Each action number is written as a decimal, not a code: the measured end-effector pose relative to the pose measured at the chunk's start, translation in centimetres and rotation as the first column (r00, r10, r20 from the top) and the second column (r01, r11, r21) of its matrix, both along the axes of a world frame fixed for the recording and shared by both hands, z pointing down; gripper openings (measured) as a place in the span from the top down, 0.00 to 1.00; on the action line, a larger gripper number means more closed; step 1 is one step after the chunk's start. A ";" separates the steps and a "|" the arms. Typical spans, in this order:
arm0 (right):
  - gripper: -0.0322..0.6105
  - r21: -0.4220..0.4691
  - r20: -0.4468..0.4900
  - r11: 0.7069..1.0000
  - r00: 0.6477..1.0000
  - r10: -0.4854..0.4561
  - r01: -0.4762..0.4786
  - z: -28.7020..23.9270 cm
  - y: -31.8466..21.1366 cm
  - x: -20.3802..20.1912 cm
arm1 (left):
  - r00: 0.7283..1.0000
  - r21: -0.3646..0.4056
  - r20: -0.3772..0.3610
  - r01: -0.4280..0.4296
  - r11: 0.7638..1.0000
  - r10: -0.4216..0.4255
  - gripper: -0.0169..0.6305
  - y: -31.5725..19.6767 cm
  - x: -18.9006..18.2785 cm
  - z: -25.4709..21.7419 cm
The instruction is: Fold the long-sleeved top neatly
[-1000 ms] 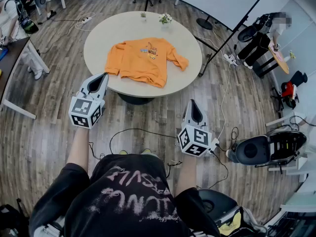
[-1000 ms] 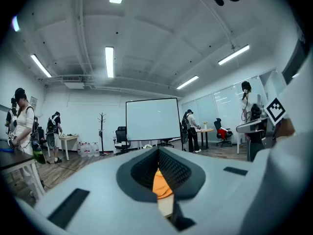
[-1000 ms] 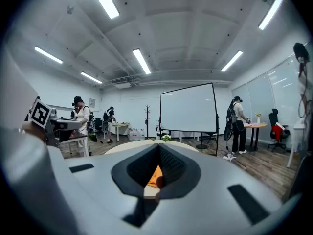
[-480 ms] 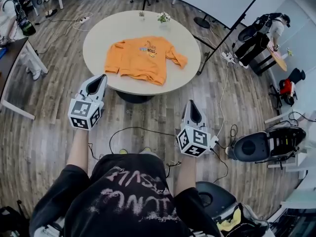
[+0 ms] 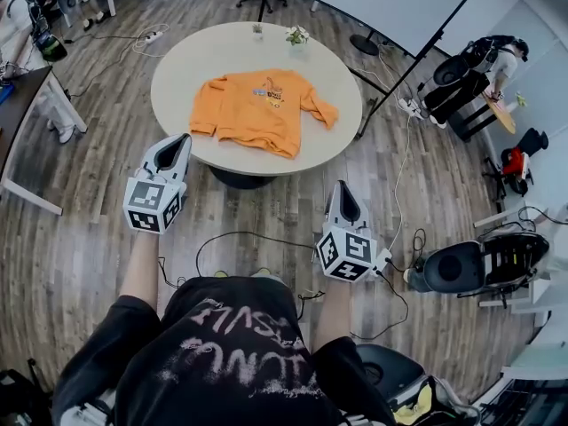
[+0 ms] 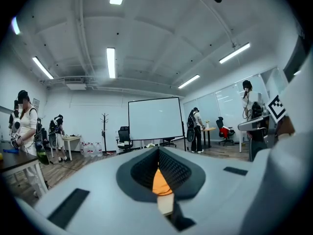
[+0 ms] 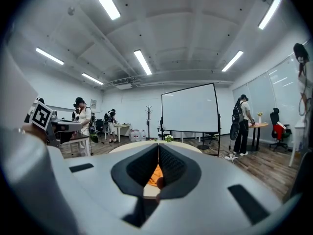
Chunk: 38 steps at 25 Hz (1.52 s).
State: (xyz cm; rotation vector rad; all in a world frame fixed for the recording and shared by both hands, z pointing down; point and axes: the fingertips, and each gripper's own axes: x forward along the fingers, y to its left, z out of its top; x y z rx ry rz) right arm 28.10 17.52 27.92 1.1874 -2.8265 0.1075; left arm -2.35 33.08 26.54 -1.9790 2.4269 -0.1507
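An orange long-sleeved top (image 5: 259, 107) lies spread on the round white table (image 5: 177, 76), its right sleeve bunched toward the table's right side. Both grippers hang in front of the table, short of its near edge and apart from the top. My left gripper (image 5: 180, 140) is shut and holds nothing. My right gripper (image 5: 344, 188) is shut and empty too. In the left gripper view the jaws (image 6: 158, 153) meet at the tips, with the orange top (image 6: 161, 182) showing through the gap below them. The right gripper view shows the same closed jaws (image 7: 158, 148) with the top (image 7: 155, 174) beyond.
A small potted plant (image 5: 296, 35) stands at the table's far edge. A projection screen on a stand (image 5: 390, 3) rises behind the table at right. A dark desk (image 5: 22, 105) is at left. Cables (image 5: 240, 238) trail over the wooden floor. Other people stand around the room (image 7: 240, 124).
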 end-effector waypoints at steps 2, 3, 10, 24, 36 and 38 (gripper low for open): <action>0.93 -0.003 -0.002 1.000 1.000 0.001 -0.001 -0.2 -0.2 -0.3 | 1.000 -0.004 0.005 0.001 1.000 -0.001 0.96 -0.2 -0.2 -0.2; 0.92 -0.004 -0.004 1.000 1.000 0.000 0.000 -0.2 -0.2 -0.4 | 1.000 -0.007 0.007 -0.002 1.000 0.002 0.96 -0.3 -0.2 -0.2; 0.85 -0.003 -0.009 1.000 1.000 -0.011 0.011 0.1 -0.3 -1.0 | 1.000 -0.012 0.010 -0.019 1.000 0.019 0.83 -0.7 -0.4 0.0; 0.66 -0.022 -0.038 0.999 0.999 -0.028 0.028 1.1 -0.4 -1.8 | 0.999 -0.027 0.007 -0.035 0.999 0.035 0.74 -1.3 -0.7 0.7; 0.66 -0.038 -0.061 0.999 0.998 -0.011 0.009 1.7 -1.1 -1.8 | 0.998 -0.058 -0.018 -0.053 0.997 0.052 0.73 -2.1 -1.4 2.0; 0.66 -0.041 -0.063 0.999 0.998 -0.009 0.007 1.8 -1.6 -2.1 | 0.998 -0.063 -0.019 -0.059 0.996 0.057 0.73 -2.7 -1.6 2.3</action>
